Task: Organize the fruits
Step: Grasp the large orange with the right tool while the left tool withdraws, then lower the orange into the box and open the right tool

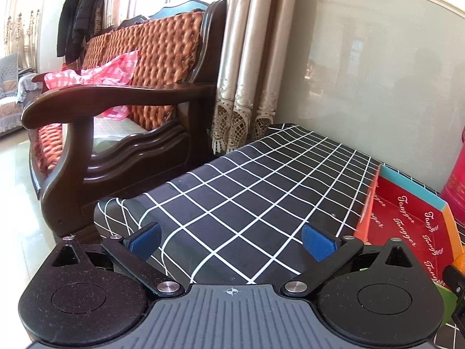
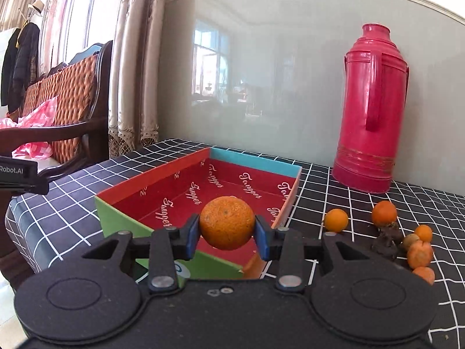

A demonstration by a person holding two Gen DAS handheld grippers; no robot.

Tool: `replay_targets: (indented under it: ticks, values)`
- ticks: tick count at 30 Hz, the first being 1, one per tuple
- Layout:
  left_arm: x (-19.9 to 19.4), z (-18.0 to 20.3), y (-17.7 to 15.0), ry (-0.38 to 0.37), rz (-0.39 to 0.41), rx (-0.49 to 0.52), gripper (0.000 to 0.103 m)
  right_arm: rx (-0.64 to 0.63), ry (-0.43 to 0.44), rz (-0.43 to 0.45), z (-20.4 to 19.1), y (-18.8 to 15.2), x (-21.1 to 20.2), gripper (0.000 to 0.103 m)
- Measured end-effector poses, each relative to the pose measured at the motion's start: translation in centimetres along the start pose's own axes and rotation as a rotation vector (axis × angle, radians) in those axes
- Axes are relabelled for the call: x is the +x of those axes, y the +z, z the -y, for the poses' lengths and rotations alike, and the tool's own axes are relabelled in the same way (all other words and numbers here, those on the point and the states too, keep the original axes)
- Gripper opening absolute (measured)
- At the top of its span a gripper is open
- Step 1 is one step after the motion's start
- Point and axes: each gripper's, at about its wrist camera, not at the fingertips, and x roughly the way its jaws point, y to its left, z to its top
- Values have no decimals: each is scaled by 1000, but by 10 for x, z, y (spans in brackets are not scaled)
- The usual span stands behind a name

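Orange [image 2: 227,222] pinched between the blue pads of the right hand-held gripper [image 2: 227,234], above the box's [image 2: 116,221] near corner.

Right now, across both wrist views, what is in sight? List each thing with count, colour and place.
orange: one, orange, held above the box's near end
box: one, red inside with green, blue and orange walls, on the table, nothing in it
loose fruit: about six, orange, on the table right of the box
dark scraps: a few, brown, among the loose fruit
flask: one, pink, upright by the wall
table: one, black cloth with white grid
sofa: one, dark wood, orange cushions, left of the table
left gripper: open, nothing held
right gripper: shut on the orange
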Motion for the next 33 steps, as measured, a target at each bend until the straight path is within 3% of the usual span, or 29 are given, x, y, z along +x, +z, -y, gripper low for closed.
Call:
replay_targets:
  ticks: [4, 6, 10, 13, 17, 23, 29, 33]
  values:
    - [1, -1, 0, 0, -4, -5, 102, 19, 9, 6, 2, 0, -1, 41]
    - [1, 0, 0, -4, -6, -5, 102, 34, -1, 30, 4, 0, -5, 69]
    - [-2, 5, -1, -16, 0, 4, 102, 68, -29, 107, 15, 3, -21, 77]
    - [-6, 11, -2, -22, 17, 22, 102, 90, -99, 133, 27, 4, -28, 87]
    - [-14, 24, -3, -50, 44, 54, 102, 112, -264, 158, 48, 4, -38, 97]
    - [-36, 58, -9, -147, 108, 120, 102, 169, -533, 113, 95, -4, -51, 97]
    - [-67, 115, -27, -307, 195, 258, 102, 233, -766, 69, 144, -20, -73, 97]
    - [-80, 159, -47, -429, 185, 345, 102, 288, -946, 40, 178, -33, -91, 97]
